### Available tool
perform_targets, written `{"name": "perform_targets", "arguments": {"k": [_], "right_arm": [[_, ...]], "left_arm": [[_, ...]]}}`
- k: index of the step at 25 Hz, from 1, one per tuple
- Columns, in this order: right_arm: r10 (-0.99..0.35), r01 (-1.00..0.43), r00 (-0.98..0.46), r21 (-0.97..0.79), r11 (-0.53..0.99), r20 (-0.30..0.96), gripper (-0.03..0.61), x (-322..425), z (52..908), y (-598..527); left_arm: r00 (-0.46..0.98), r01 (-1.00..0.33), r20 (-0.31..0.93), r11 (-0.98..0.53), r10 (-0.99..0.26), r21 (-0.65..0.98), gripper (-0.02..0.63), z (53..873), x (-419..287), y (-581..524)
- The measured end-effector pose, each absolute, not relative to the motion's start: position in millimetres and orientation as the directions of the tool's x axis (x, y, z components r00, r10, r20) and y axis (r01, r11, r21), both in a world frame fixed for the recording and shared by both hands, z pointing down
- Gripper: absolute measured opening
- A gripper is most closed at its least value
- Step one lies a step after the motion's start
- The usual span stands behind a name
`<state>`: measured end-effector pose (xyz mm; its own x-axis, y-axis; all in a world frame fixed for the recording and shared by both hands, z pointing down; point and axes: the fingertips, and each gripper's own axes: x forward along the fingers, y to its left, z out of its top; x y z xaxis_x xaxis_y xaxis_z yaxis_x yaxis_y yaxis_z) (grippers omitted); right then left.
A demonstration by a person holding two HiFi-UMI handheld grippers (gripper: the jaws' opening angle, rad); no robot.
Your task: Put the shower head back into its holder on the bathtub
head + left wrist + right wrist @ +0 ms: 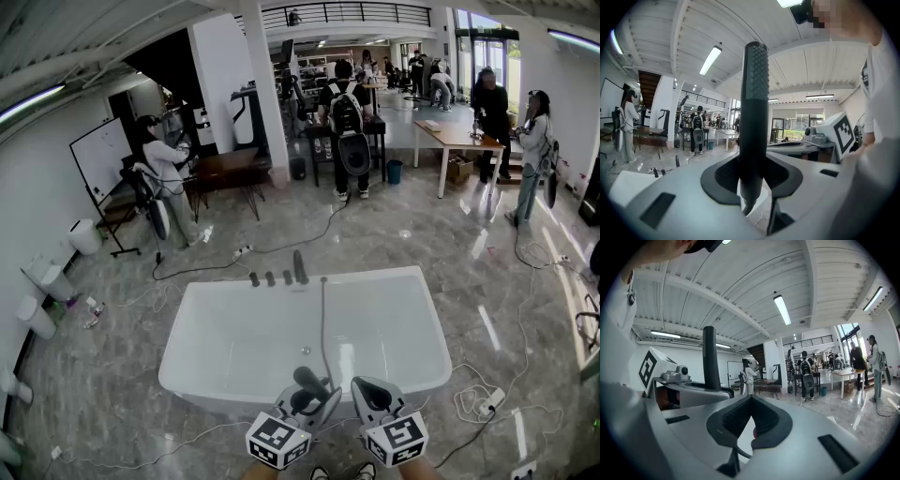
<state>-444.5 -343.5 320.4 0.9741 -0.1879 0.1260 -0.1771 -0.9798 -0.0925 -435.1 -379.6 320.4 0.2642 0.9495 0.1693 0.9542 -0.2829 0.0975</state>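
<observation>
My left gripper is shut on the dark stick-shaped shower head, which stands upright between its pads. The right gripper view shows the same shower head off to the left. Its grey hose runs from the tub's far rim across the basin to the head. The white bathtub lies just ahead of me, with dark tap fittings on its far rim. My right gripper hovers beside the left one above the near rim, jaws together with nothing between them.
Cables trail over the marble floor behind the tub, and a power strip lies at the right. Several people stand among tables farther back. A whiteboard and white bins line the left wall.
</observation>
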Motion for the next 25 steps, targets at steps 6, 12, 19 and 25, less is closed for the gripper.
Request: {"name": "perform_targets", "arguments": {"k": [6,12,19,25], "right_arm": [[-0.192,-0.181,0.973,-0.090,-0.979,0.127,0.012,-444,321,-330],[-0.207,-0.195,0.970,-0.103,-0.975,0.123,0.012,-448,320,-334],[-0.190,-0.177,0.979,-0.144,-0.974,0.078,0.014,-456,320,-324],[-0.173,-0.153,0.979,-0.171,-0.973,0.107,0.015,-473,342,-308]], "left_arm": [[0.265,0.954,0.167,-0.283,0.950,0.097,0.120,320,-434,-367],[0.265,0.954,0.166,-0.283,0.950,0.095,0.120,317,-438,-369],[0.278,0.954,0.145,-0.290,0.950,0.071,0.120,299,-434,-375],[0.276,0.953,0.158,-0.291,0.948,0.079,0.120,302,-435,-353]]}}
